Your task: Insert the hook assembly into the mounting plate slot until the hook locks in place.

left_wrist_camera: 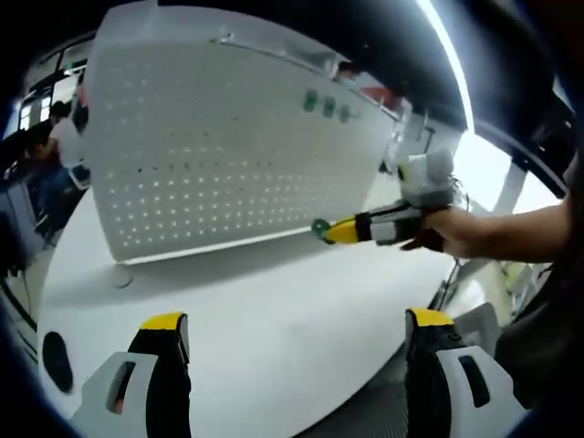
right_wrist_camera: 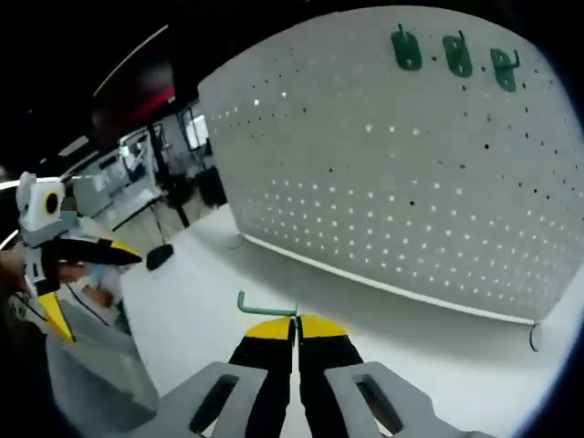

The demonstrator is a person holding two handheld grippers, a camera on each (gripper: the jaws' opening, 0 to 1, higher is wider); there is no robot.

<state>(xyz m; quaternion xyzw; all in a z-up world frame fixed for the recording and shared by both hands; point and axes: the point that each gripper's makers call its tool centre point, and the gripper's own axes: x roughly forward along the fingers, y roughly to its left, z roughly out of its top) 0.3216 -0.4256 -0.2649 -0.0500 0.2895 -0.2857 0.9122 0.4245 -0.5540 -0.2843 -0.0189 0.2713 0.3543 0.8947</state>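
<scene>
Green hook base hidden between right jaws; pegboard right edge cut off.

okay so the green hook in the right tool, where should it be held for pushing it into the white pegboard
Keep the right tool shut on the green hook's straight shank, as it is now. The bent end juts sideways past the tips, free to enter a hole. Approach the pegboard face-on, likely below the three mounted hooks.
</scene>
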